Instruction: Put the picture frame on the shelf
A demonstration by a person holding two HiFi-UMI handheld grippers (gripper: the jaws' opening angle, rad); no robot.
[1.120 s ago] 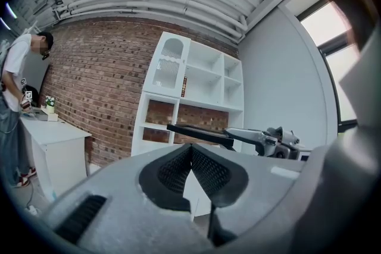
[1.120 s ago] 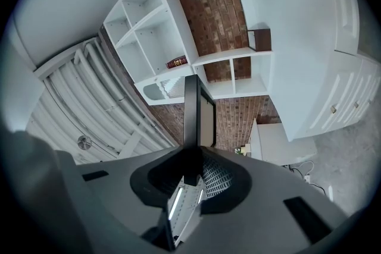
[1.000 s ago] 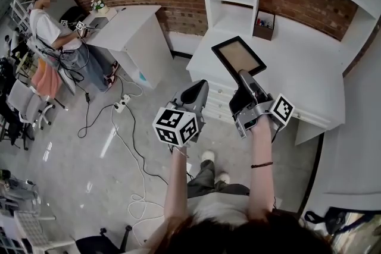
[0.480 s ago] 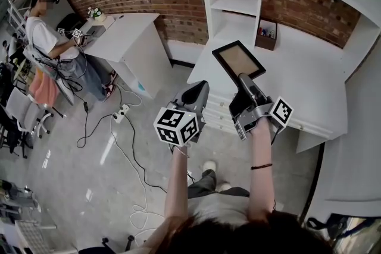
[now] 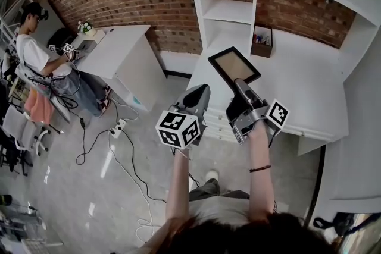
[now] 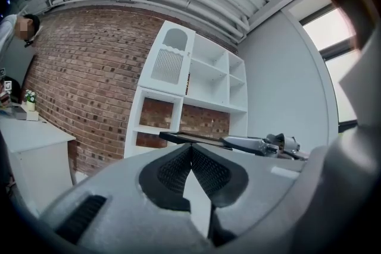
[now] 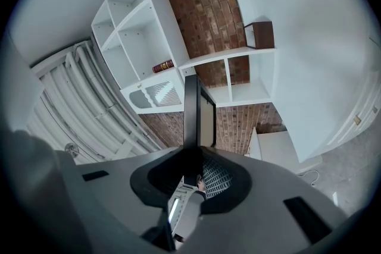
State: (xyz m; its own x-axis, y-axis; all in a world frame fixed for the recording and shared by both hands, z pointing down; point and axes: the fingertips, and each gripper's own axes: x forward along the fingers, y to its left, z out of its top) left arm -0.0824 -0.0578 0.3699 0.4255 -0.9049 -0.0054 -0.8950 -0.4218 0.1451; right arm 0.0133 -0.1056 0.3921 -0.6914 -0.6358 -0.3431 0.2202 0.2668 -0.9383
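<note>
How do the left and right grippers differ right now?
The left gripper is shut with nothing between its jaws; the right gripper is shut on the edge of the picture frame. The left gripper view shows the shelf unit upright; the right gripper view shows it tipped sideways, so the right gripper looks rolled onto its side. Shared: both point toward the shelf unit.
</note>
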